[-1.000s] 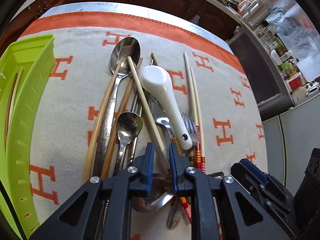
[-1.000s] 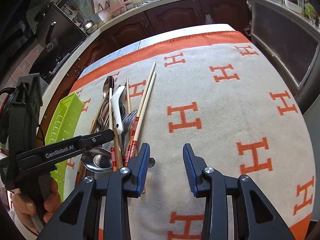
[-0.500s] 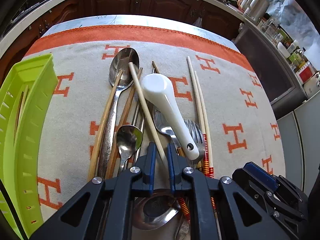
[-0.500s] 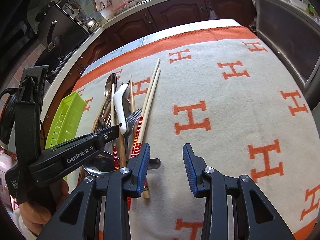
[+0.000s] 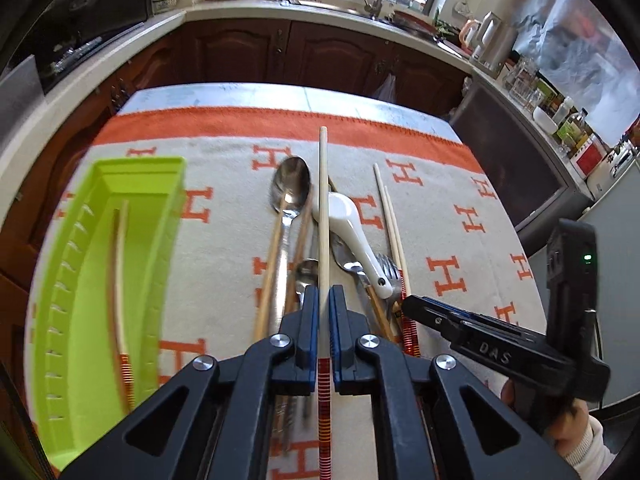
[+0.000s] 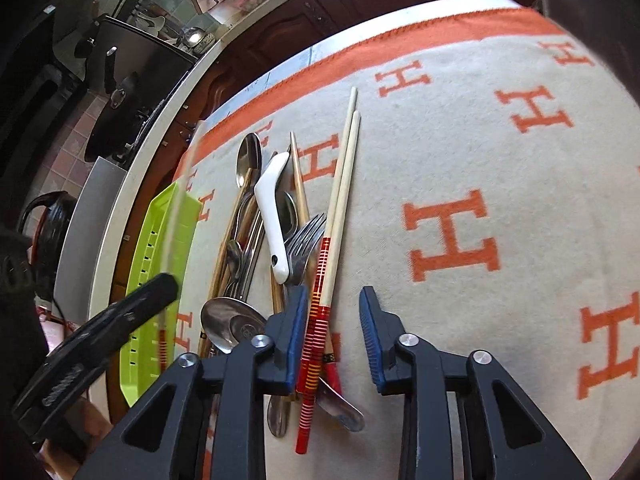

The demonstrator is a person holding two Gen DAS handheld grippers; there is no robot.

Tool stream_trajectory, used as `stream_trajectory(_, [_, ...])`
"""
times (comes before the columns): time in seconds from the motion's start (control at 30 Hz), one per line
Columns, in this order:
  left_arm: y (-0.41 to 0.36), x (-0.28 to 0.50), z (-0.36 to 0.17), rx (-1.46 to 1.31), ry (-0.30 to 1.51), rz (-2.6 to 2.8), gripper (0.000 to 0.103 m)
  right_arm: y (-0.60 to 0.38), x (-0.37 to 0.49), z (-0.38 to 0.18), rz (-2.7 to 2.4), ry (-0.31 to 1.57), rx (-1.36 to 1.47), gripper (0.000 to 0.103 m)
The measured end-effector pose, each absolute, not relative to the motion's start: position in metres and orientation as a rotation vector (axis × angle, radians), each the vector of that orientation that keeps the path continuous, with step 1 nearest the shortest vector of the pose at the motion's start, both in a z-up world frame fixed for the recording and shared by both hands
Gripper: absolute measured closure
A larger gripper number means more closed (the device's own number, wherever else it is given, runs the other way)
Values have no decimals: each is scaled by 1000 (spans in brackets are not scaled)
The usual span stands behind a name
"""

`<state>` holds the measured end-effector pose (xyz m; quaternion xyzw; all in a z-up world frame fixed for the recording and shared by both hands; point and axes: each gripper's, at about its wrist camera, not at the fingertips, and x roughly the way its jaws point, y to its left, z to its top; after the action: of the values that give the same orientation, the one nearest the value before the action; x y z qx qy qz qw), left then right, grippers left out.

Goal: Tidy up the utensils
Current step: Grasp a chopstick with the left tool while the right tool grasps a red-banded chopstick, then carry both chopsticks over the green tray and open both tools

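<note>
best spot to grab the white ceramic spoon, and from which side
Grip the white ceramic spoon across its narrow handle, just above the holed end, coming from above. It lies on top of the pile, so the handle is clear, while the bowl end is wide and smooth and would likely slip.

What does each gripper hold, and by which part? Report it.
Left gripper: pale wooden chopstick, gripped just above its red-striped end. Right gripper: nothing gripped.

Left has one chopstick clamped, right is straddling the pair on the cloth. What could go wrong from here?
1. The left gripper pinches its chopstick near the striped end, so the long free end may swing and clip the white spoon.
2. The right gripper is open around two chopsticks lying side by side; closing might catch only one, or roll one away.
3. The fork lies against them and may get dragged.
</note>
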<state>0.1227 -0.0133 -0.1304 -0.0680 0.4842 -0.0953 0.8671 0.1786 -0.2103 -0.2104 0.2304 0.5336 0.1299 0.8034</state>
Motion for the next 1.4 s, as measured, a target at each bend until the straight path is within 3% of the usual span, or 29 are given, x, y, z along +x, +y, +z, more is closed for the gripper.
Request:
stream_trajectory(0.1, [9, 115, -112, -134, 981, -157, 100, -209, 184, -216, 299, 1153, 520, 90])
stream_trajectory(0.27, [55, 106, -93, -127, 947, -45, 100, -206, 190, -223, 303, 1165, 557, 96])
stream_trajectory(0.63, [125, 86, -112, -105, 1000, 134, 100, -211, 179, -217, 252, 1159, 577, 96])
stream_trajectory(1.4, [130, 85, -141, -151, 1059, 122, 100, -237, 169, -231, 234, 1163, 707, 94])
